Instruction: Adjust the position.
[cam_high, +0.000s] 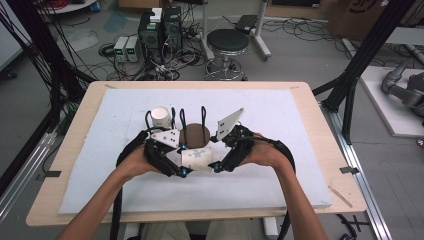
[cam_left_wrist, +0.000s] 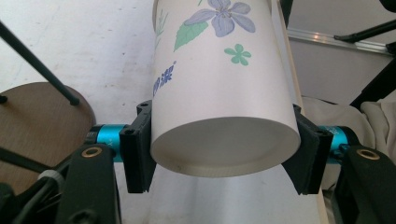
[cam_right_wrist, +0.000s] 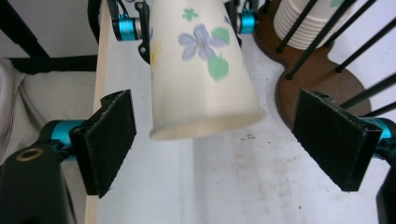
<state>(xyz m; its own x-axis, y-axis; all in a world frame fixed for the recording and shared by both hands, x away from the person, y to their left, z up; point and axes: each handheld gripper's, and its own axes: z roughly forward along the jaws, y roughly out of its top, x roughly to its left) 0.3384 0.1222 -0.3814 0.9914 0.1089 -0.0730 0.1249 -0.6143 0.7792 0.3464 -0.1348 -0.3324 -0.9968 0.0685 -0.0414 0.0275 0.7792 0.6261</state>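
Observation:
A white paper cup (cam_high: 197, 159) printed with blue flowers lies on its side above the front of the mat. My left gripper (cam_high: 183, 160) is shut on one end of it; in the left gripper view the black pads (cam_left_wrist: 137, 154) press both sides of the cup (cam_left_wrist: 219, 93). My right gripper (cam_high: 220, 154) faces the cup's other end. In the right gripper view its jaws (cam_right_wrist: 224, 140) stand open, wide of the cup (cam_right_wrist: 196, 79) and not touching it. Farther off there, my left gripper (cam_right_wrist: 187, 23) holds the cup's far end.
A brown round stand (cam_high: 195, 134) with black upright rods sits just behind the hands. A stack of white cups (cam_high: 161, 117) stands at its left. The white mat (cam_high: 280, 115) covers a wooden table. A stool (cam_high: 227, 42) and computers stand on the floor beyond.

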